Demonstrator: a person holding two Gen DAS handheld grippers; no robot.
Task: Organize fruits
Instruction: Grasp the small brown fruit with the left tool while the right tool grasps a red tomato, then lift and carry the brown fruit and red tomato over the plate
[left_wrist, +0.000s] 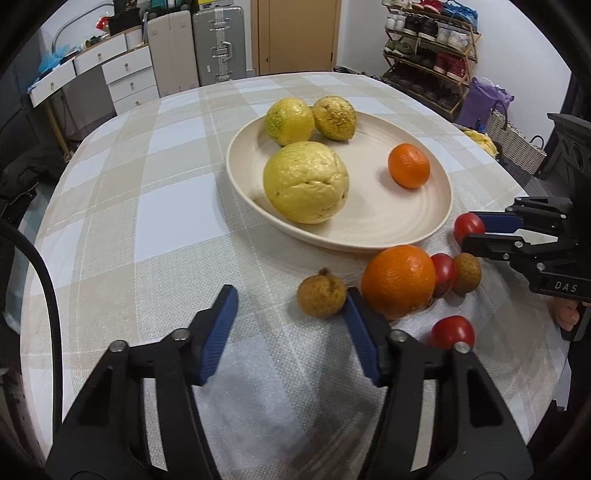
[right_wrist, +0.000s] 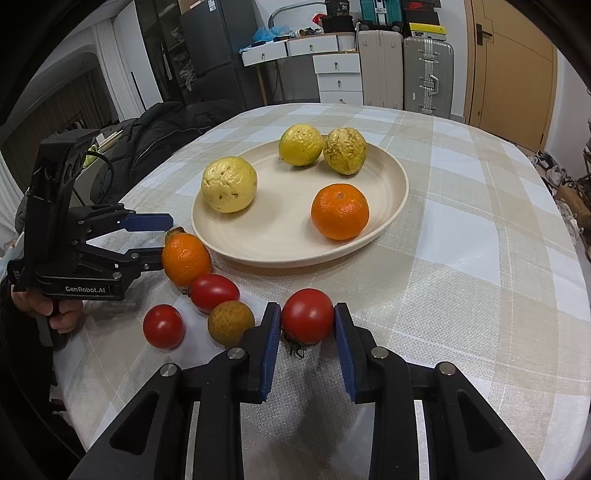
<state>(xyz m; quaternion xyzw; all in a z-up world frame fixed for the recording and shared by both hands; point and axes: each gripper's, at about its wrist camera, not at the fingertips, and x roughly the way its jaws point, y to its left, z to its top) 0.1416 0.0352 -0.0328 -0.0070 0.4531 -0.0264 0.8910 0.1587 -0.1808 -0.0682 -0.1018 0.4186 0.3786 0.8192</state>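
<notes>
A cream plate (left_wrist: 424, 229) (right_wrist: 236, 243) holds three yellow citrus fruits (left_wrist: 306, 182) and a small orange (left_wrist: 409, 165) (right_wrist: 340, 211). On the cloth by its near rim lie a large orange (left_wrist: 398, 280) (right_wrist: 185, 260), a brown fruit (left_wrist: 321, 293), another brown fruit (right_wrist: 231, 322) and tomatoes (left_wrist: 452, 331) (right_wrist: 163, 326). My left gripper (left_wrist: 290, 310) (right_wrist: 164, 240) is open and empty, its right finger between the brown fruit and the large orange. My right gripper (right_wrist: 307, 321) (left_wrist: 471, 230) has its pads against a red tomato (right_wrist: 307, 315) resting on the cloth.
The table wears a beige-and-white check cloth (left_wrist: 147, 206). Behind it stand suitcases (left_wrist: 218, 40), white drawers (left_wrist: 129, 77), a shoe rack (left_wrist: 428, 44) and a woven basket (left_wrist: 517, 147). A dark jacket (right_wrist: 162, 129) lies at the table's far left edge.
</notes>
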